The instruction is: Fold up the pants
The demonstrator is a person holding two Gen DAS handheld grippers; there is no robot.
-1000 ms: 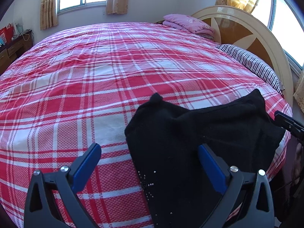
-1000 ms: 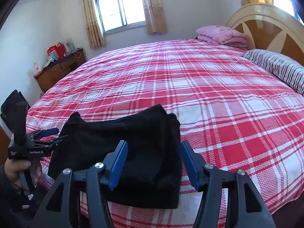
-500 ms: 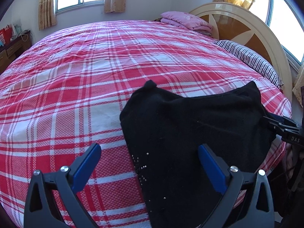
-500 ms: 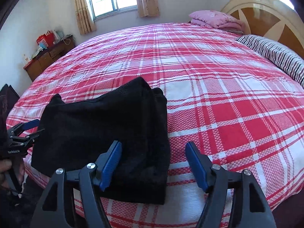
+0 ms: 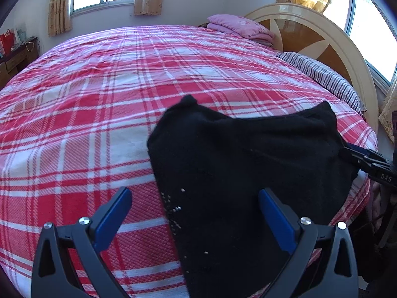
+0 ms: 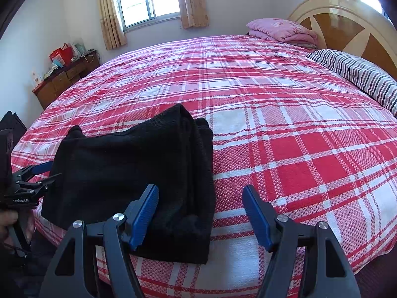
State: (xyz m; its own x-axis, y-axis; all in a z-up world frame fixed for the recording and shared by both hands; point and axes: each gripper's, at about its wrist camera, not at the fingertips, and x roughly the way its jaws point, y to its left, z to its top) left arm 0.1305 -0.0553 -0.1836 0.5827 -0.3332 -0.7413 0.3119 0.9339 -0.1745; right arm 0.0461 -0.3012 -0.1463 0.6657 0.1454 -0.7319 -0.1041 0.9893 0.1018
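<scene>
- Bed cover [image 6: 248, 94]: red-and-white plaid, spread across the whole bed.
- Headboard [image 6: 347, 22]: cream frame with brown panels, far right.
- Striped pillow [image 6: 359, 72]: dark and white stripes, beside the headboard.
- Pink folded bedding [image 6: 282, 28]: at the far corner of the bed.
- Window [image 6: 146, 0]: far wall, tan curtains [image 6: 191, 2] each side.
- Wooden cabinet [image 6: 64, 77]: far left, with red bags [image 6: 62, 54] on top.

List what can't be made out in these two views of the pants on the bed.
- Pants, left wrist view: near end runs off the bottom edge; folds vanish in the black cloth.
- Pants, right wrist view: the left hand-held gripper finger hides part of the near edge.
- Dresser clutter, right wrist view: too small to identify.
- Right hand-held gripper, left wrist view: cut by the right edge, tip meets the pants; contact unclear.
</scene>
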